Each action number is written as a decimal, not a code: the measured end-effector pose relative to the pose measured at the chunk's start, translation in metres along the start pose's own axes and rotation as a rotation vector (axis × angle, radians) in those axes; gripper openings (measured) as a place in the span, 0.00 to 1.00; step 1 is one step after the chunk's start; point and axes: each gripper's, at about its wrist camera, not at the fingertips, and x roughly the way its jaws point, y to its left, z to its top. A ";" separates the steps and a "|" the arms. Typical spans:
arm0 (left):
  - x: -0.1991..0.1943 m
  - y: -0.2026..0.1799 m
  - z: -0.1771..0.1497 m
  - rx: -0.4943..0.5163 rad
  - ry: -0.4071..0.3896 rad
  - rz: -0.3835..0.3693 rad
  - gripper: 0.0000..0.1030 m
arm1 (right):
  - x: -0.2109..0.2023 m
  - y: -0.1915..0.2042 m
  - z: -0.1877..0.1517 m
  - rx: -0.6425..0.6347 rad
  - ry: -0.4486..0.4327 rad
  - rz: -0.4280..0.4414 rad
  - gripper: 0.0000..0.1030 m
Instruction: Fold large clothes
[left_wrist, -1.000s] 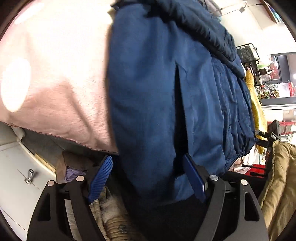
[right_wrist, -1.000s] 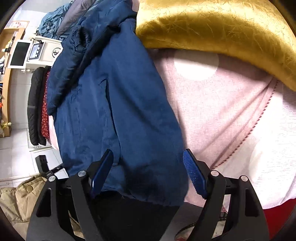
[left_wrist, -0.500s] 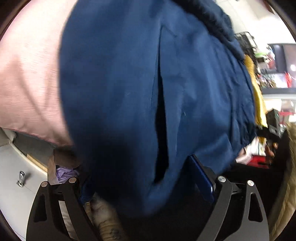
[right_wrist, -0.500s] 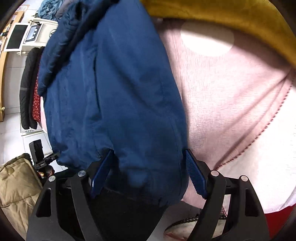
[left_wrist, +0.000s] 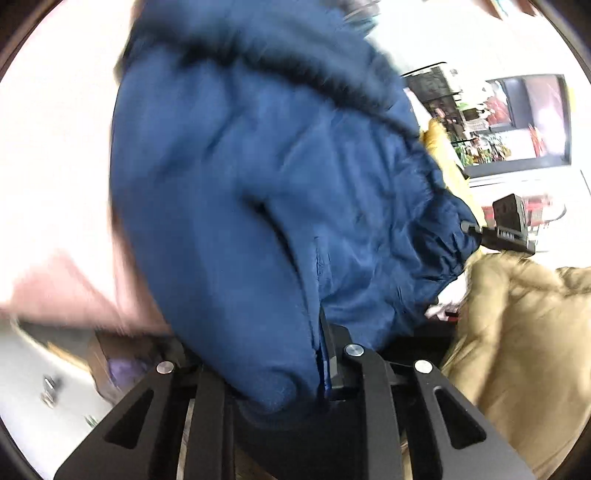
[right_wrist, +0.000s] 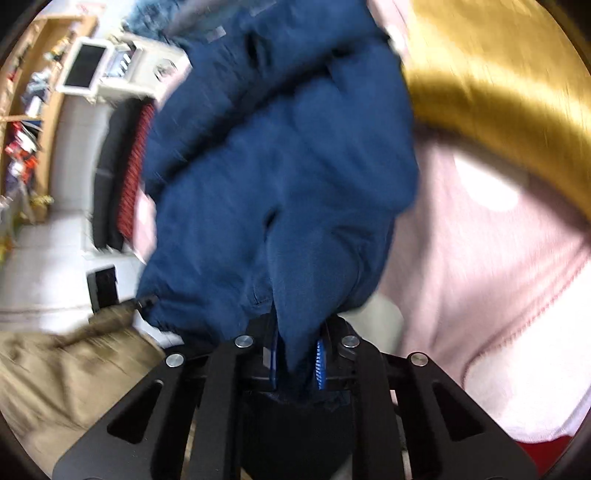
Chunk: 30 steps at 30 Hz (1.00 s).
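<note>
The big navy-blue padded jacket (left_wrist: 258, 192) lies on a pale pink bedspread (right_wrist: 498, 258), its long axis running away from both cameras, hem nearest. A gold satin cover (right_wrist: 498, 81) lies beyond; a tan coat (left_wrist: 524, 332) is probably on the floor. The left gripper (left_wrist: 295, 369) and right gripper (right_wrist: 295, 358) have just clamped onto the hem, angled downward.

Jacket (left_wrist: 258, 206) bunched over bedspread (right_wrist: 491, 258), hem gripped at two points. One hem fold clamped by left gripper (left_wrist: 295, 373), another pinched by right gripper (right_wrist: 295, 360). Bedspread seen left of jacket in left wrist view, right of it in right wrist view. Quilt (right_wrist: 498, 81) laid on bedspread beyond jacket. Coat (left_wrist: 524, 350) piled below hem, right of left gripper.
</note>
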 end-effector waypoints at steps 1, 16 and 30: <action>-0.005 -0.005 0.011 0.018 -0.026 0.017 0.19 | -0.005 0.007 0.015 -0.002 -0.036 0.017 0.13; -0.072 0.024 0.226 -0.099 -0.307 0.110 0.18 | -0.038 0.030 0.226 0.132 -0.281 0.192 0.12; -0.042 0.069 0.308 -0.272 -0.215 0.097 0.22 | 0.016 -0.003 0.320 0.421 -0.244 0.181 0.15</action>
